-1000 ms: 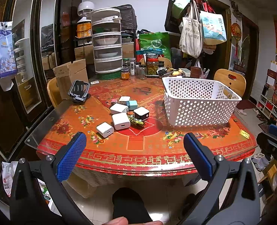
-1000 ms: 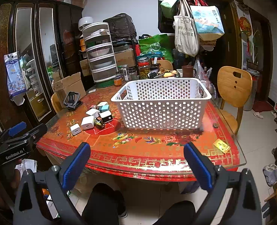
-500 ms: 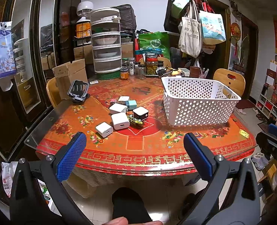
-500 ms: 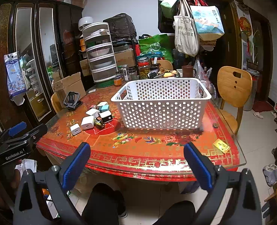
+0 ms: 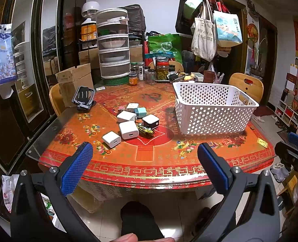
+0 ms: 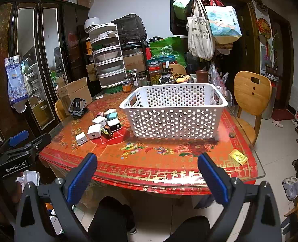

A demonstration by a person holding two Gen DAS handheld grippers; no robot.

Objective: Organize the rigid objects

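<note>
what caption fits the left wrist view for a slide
Open left gripper faces small chargers clustered beside an empty white basket on a red table.

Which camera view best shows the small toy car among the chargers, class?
The left wrist view: the toy car is nearer and larger there, its yellow-green body distinct beside the white chargers. In the right wrist view it appears smaller and off to the side, with details hard to read.

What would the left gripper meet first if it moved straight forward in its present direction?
Probably the near rim of the table: the open left gripper hangs before it. If it passes above, the toy car comes next; depth is unclear.
</note>
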